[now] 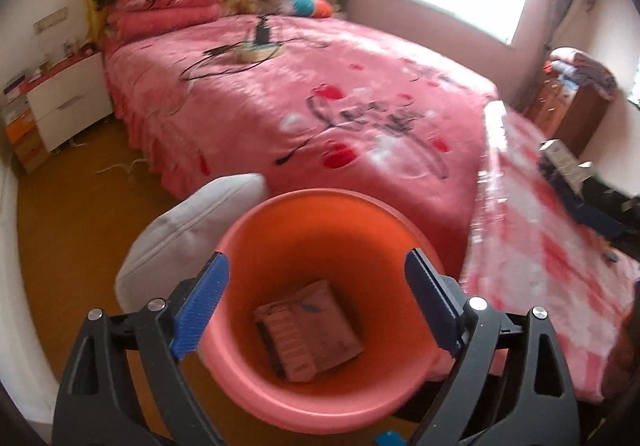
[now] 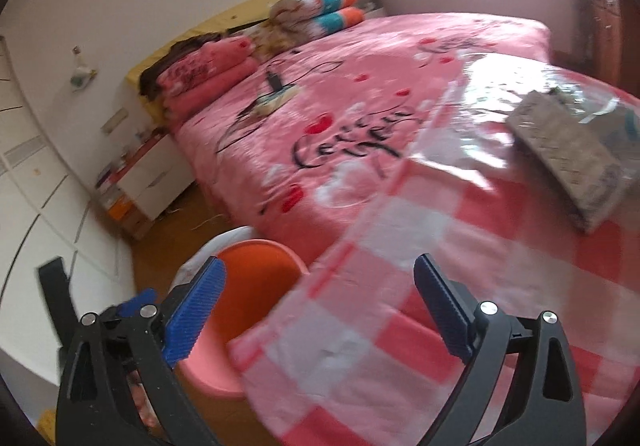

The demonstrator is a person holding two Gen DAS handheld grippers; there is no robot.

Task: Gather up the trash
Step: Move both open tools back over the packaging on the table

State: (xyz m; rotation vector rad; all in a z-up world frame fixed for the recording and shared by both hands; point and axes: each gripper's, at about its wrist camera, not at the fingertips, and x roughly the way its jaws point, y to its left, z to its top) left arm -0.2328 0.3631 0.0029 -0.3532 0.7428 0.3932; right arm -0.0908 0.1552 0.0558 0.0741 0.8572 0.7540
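An orange-pink bin (image 1: pixel 280 398) stands on the floor between the bed and a table. A crumpled brown packet (image 1: pixel 308 334) lies on its bottom. My left gripper (image 1: pixel 316 258) hangs open above the bin's mouth with nothing between its blue pads. In the right wrist view the same bin (image 2: pixel 256 286) sits at the lower left, half hidden by the table's edge. My right gripper (image 2: pixel 320 262) is open and empty over the pink-and-white checked tablecloth (image 2: pixel 400 286). A second brown-grey packet (image 2: pixel 572 162) lies on that cloth, far ahead and to the right of the right gripper.
A bed with a pink cover (image 1: pixel 320 94) fills the middle, with a power strip and cables (image 1: pixel 256 50) on it. A white cushion (image 1: pixel 188 230) leans against the bin's left side. A white nightstand (image 1: pixel 68 98) stands at the left on the wooden floor (image 1: pixel 72 214). A small box (image 1: pixel 564 162) sits on the table.
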